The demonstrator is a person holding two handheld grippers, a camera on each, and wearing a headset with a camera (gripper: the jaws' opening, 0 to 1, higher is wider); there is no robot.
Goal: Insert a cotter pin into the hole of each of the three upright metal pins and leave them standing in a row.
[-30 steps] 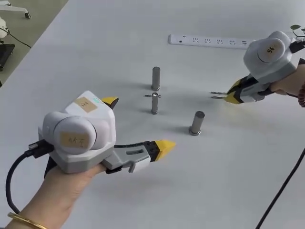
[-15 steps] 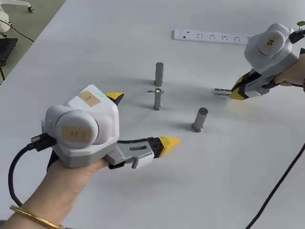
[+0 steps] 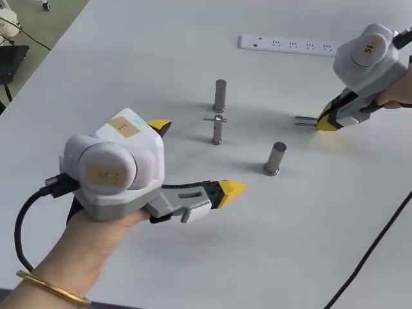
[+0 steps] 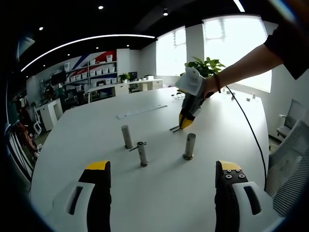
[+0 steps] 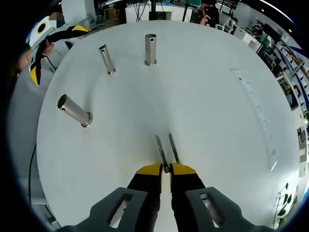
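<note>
yellow-tipped right fingers (image 5: 147, 170) clamp a cotter pin (image 5: 161, 151), legs ahead; left fingers (image 4: 98, 166) spread wide, three pins (image 4: 142, 154) standing beyond them.

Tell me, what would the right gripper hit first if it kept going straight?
Probably the back pin: the right gripper, shut on a cotter pin, points roughly at it. It's tilted down, though, so the cotter pin might touch the table first.
</note>
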